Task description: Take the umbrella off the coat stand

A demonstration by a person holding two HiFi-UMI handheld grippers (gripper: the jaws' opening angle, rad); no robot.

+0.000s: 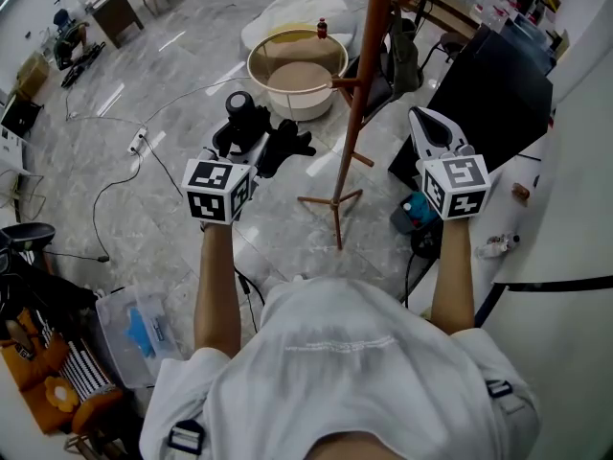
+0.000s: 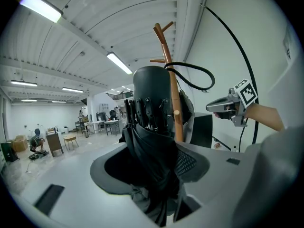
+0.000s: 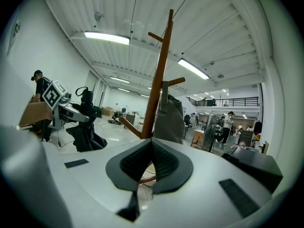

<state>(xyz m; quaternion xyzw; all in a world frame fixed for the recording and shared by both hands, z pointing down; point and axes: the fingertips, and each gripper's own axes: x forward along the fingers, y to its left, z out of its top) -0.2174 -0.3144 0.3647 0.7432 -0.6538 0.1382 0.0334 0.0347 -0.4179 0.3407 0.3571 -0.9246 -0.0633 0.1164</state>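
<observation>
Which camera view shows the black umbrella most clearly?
The left gripper view: the umbrella fills the centre, between the jaws. The head view shows it small, from above; the right gripper view shows it distant, at the left.

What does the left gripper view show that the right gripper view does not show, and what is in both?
Only the left gripper view: the black umbrella close up, clamped in the left tool, and the right tool seen from outside. Only the right gripper view: the right tool's own jaws closed together with nothing between them, and the left tool's marker cube. Both: the wooden coat stand and the umbrella.
</observation>
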